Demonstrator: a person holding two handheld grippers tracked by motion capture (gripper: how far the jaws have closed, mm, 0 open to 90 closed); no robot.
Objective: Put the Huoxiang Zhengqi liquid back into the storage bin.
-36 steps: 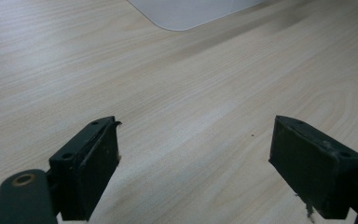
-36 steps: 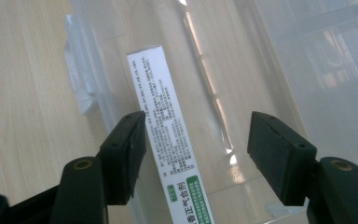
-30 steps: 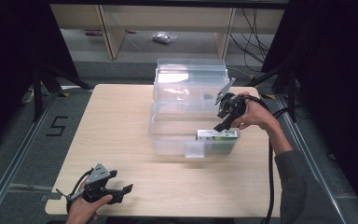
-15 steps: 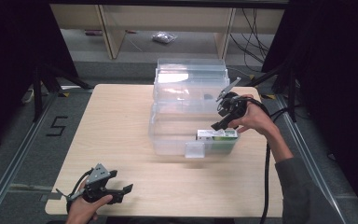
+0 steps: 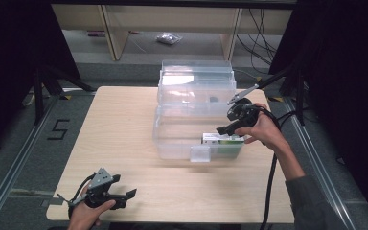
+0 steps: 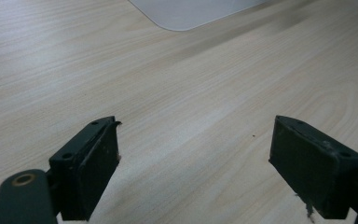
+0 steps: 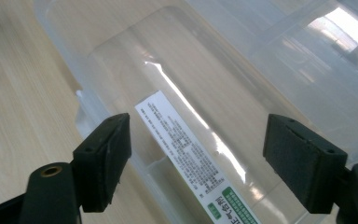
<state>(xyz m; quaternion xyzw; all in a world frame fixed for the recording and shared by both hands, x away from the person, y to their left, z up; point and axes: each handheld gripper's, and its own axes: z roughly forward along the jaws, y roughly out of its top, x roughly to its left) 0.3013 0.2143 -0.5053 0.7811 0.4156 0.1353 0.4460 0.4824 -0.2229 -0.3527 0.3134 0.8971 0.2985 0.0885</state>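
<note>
High view, with both gripper views. We see a clear plastic bin (image 5: 182,139) standing on the light wooden table (image 5: 120,124), its open lid (image 5: 196,84) raised behind it. A white-and-green box (image 5: 223,140) lies flat inside the bin, against its near right wall, where a small clear latch tab (image 5: 200,154) juts out. Our right gripper (image 5: 231,123) hovers just above that box; its fingers (image 7: 105,158) stand spread and have just been opening, and they hold nothing, the box lying below and between them in the right gripper view (image 7: 191,158). The print on the box is too small for us to read, and its lower end is cut off by the frame edge. Glare on the bin's walls (image 7: 270,60) blurs what lies behind them. Our left gripper (image 5: 120,195) rests at the near left corner of the table, well apart from the bin, its fingers (image 6: 91,165) spread over bare wood; a rounded corner of the bin (image 6: 191,11) shows at the top of that view. Beyond the table, a grey floor carries a taped figure (image 5: 57,129), and a pale shelf unit (image 5: 110,28) stands behind. A small crumpled bag (image 5: 168,38) lies on the floor there; what it contains we cannot tell. Dark drapes close both sides.
</note>
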